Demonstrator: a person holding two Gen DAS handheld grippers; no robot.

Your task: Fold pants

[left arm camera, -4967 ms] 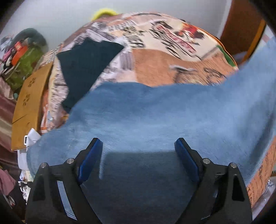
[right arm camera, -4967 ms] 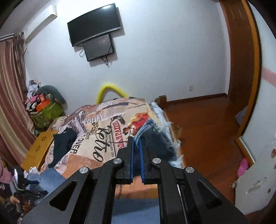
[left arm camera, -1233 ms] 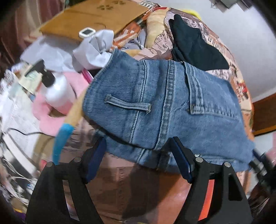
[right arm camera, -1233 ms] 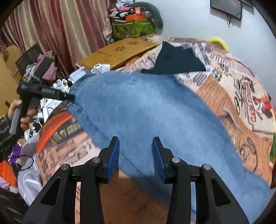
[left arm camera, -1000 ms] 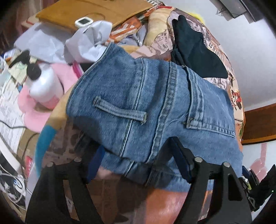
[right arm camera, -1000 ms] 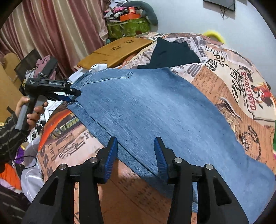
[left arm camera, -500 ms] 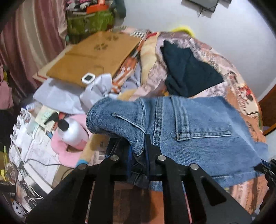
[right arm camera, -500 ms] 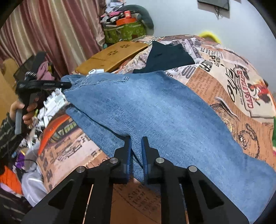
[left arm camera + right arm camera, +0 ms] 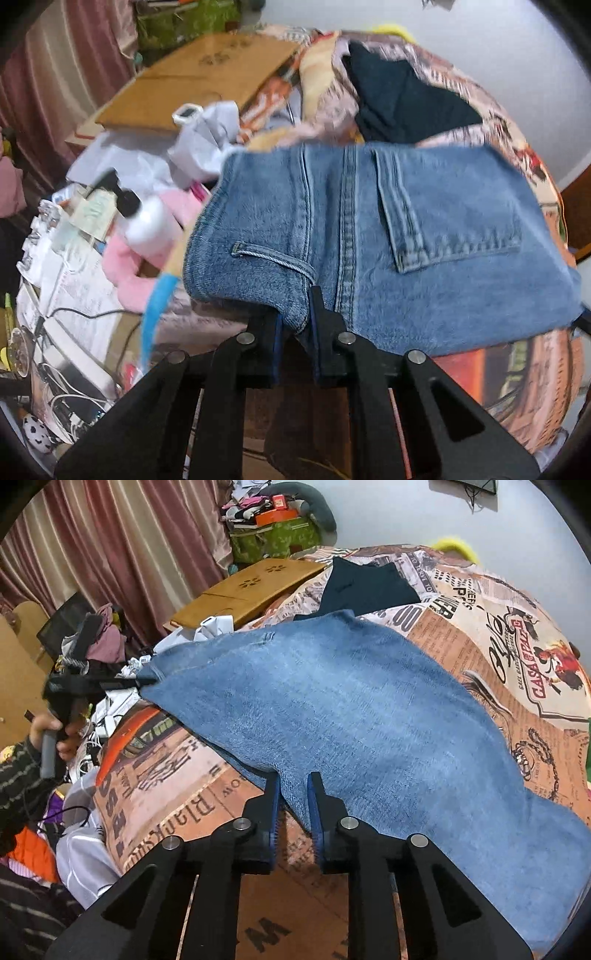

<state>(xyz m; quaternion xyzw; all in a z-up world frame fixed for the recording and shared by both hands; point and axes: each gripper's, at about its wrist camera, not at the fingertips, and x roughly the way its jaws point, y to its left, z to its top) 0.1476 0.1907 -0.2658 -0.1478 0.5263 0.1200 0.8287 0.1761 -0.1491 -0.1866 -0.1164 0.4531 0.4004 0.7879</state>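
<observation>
Across the bed (image 9: 480, 602) with its newspaper-print cover, the blue jeans (image 9: 351, 709) lie spread out flat, waistband end toward the cluttered side, just beside a dark folded garment (image 9: 365, 583). My left hand-held gripper (image 9: 295, 314) is clamped on a bunched fold of the waistband by the belt loop (image 9: 273, 258), that edge raised off the bed. My right hand-held gripper (image 9: 291, 790) pinches the near leg edge, its jaws opening slightly, denim between them.
</observation>
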